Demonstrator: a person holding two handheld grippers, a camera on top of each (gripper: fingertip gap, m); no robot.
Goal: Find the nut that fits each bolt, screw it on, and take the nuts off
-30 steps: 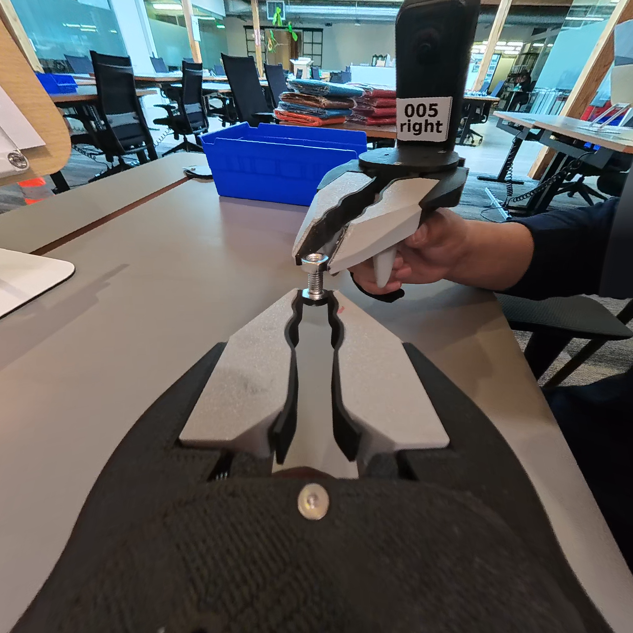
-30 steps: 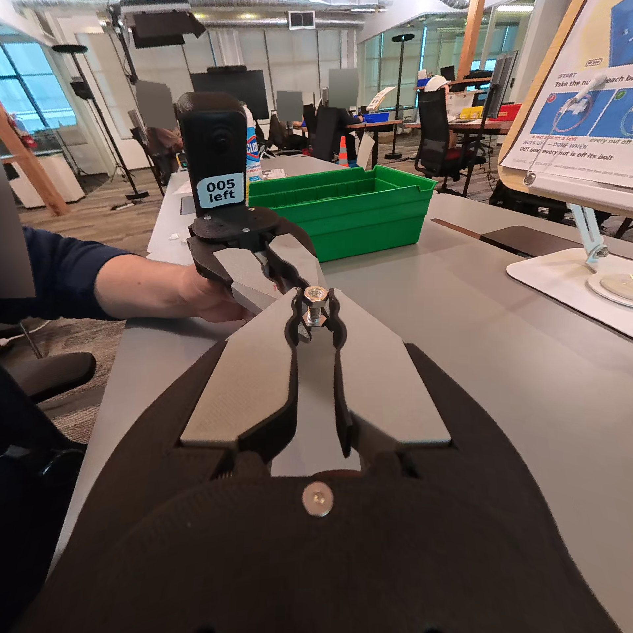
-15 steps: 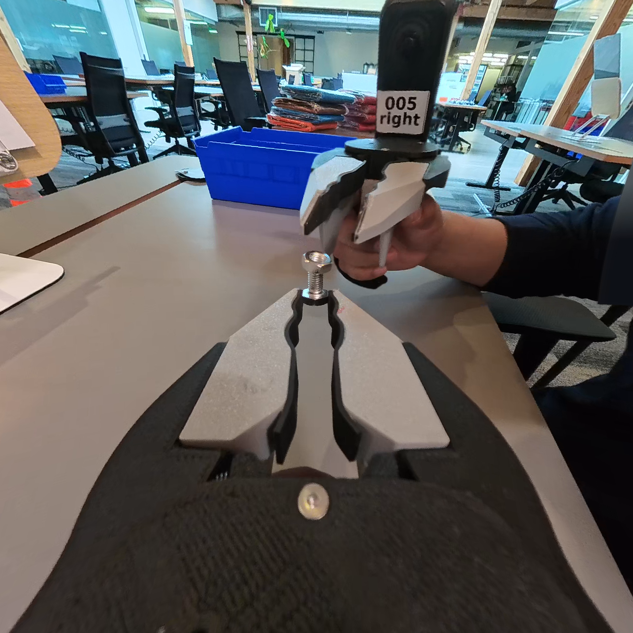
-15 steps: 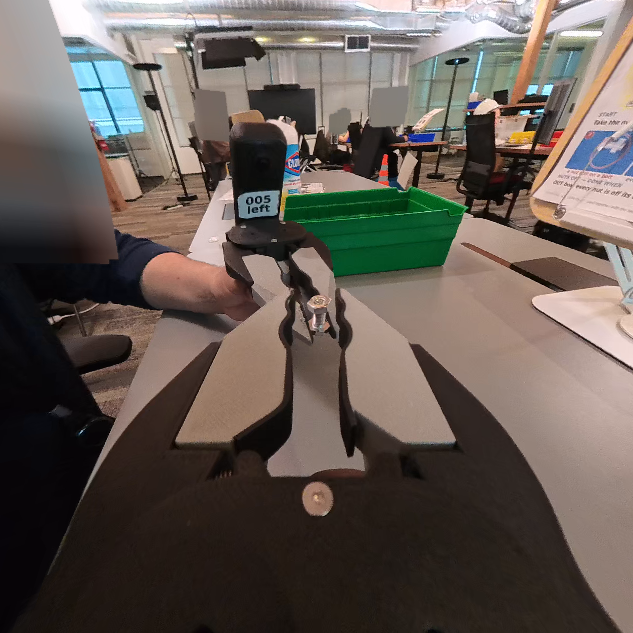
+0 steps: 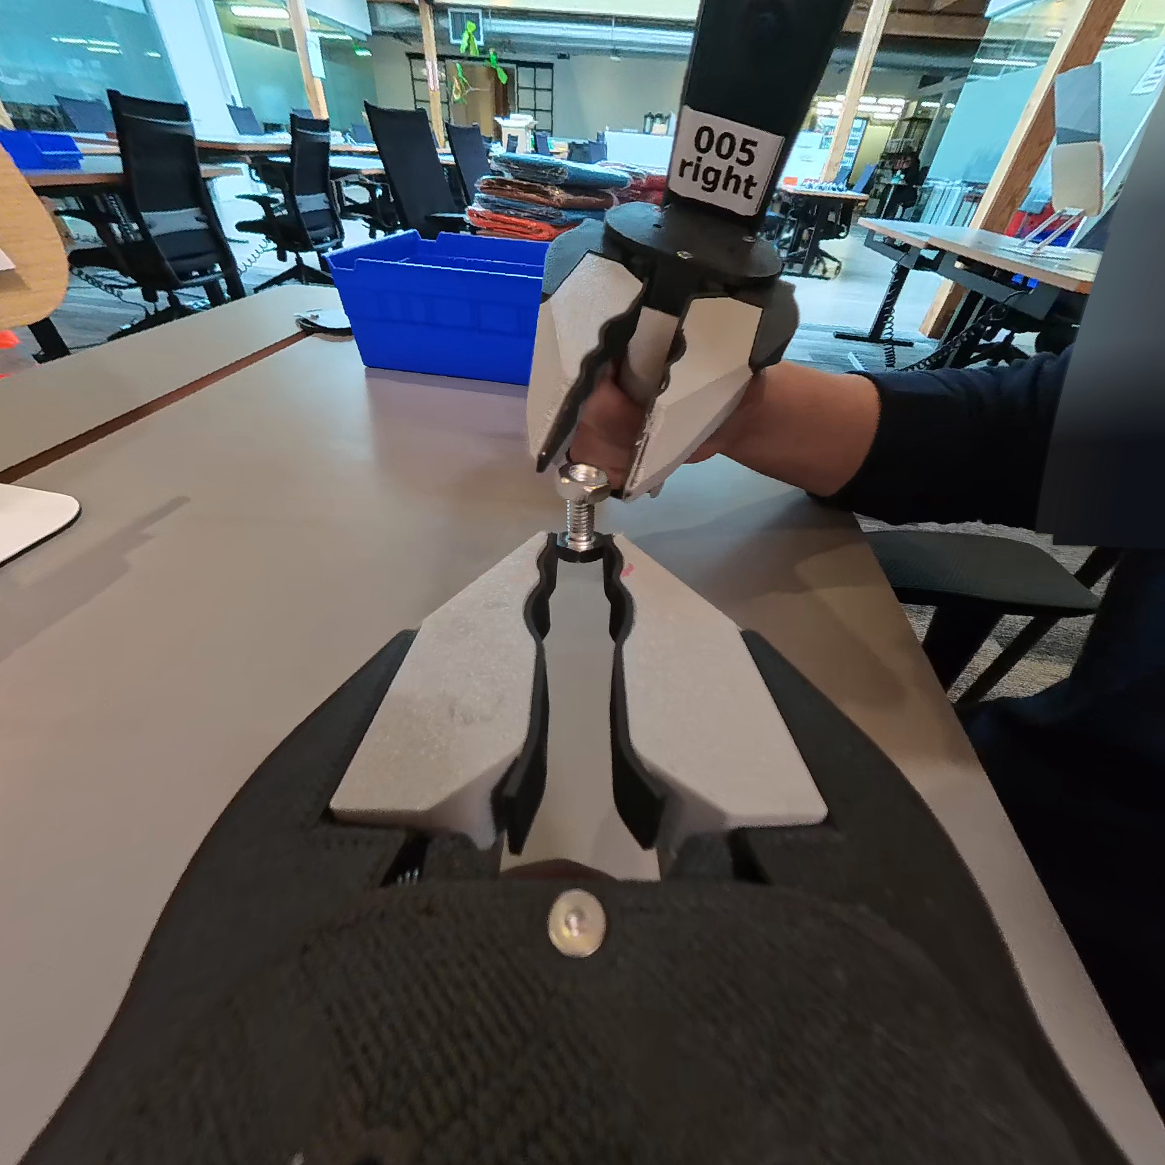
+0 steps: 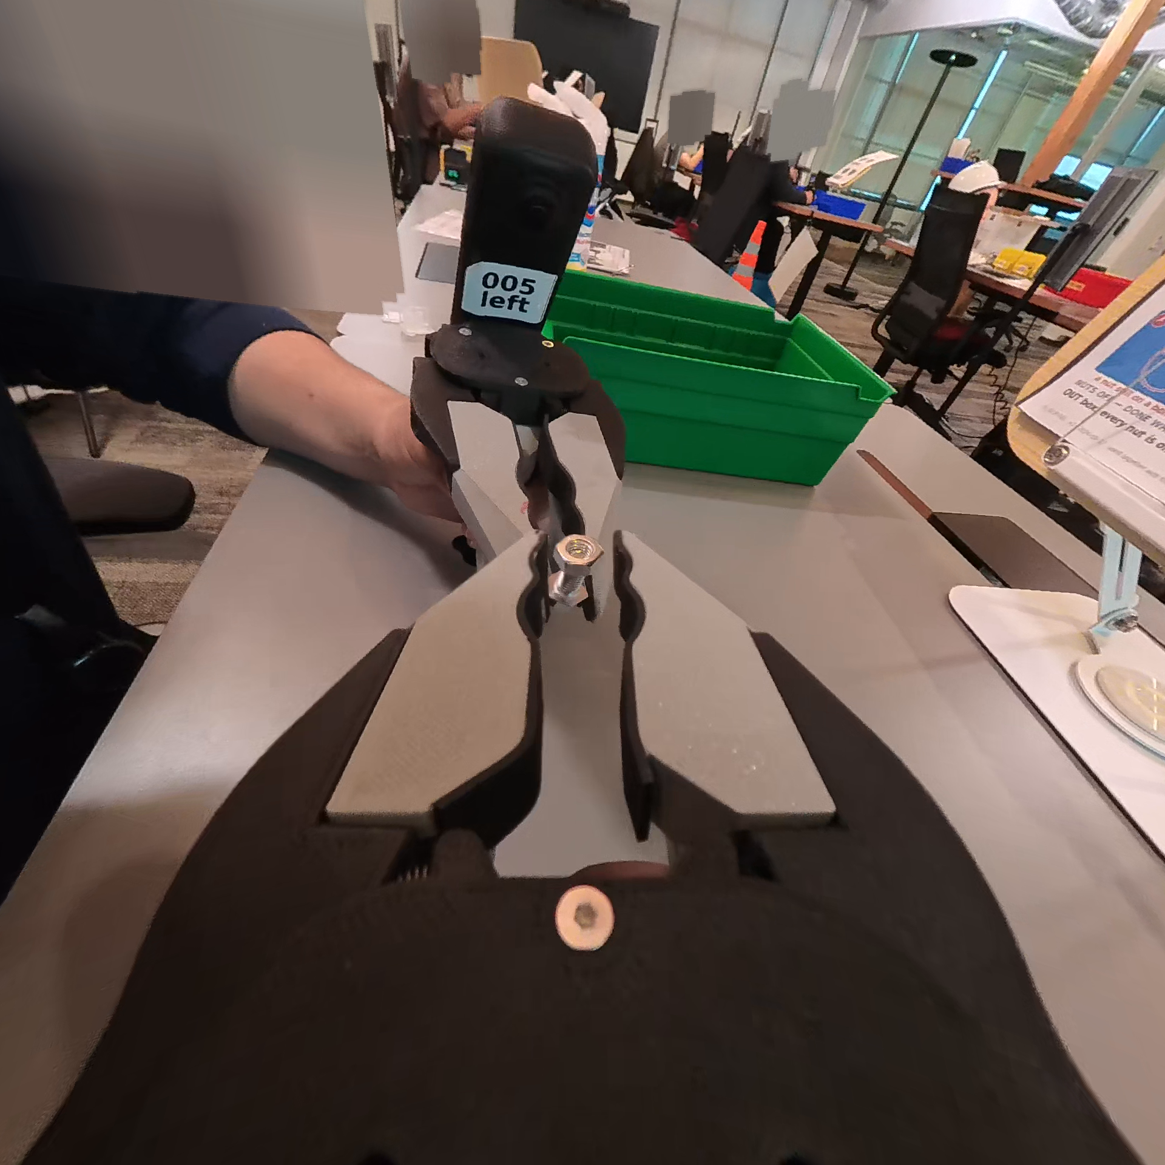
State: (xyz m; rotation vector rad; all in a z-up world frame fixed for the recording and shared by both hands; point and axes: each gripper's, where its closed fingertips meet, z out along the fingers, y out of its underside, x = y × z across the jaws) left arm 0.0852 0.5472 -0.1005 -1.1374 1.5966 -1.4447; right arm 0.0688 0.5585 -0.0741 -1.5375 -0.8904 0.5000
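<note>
Layout taken from the bolt, both wrist views.

Bolt stands upright above the table, head down in the left gripper, nut on its top end. Right gripper straddles the nut from above. Bin behind the bolt, on the table. Second bin behind the left gripper; stand base right of the bolt.

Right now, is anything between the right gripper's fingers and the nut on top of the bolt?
Nothing visible. The nut sits at the top of the bolt, which the left gripper holds upright by its head. The right gripper is open around the nut, with gaps on both sides.
</note>
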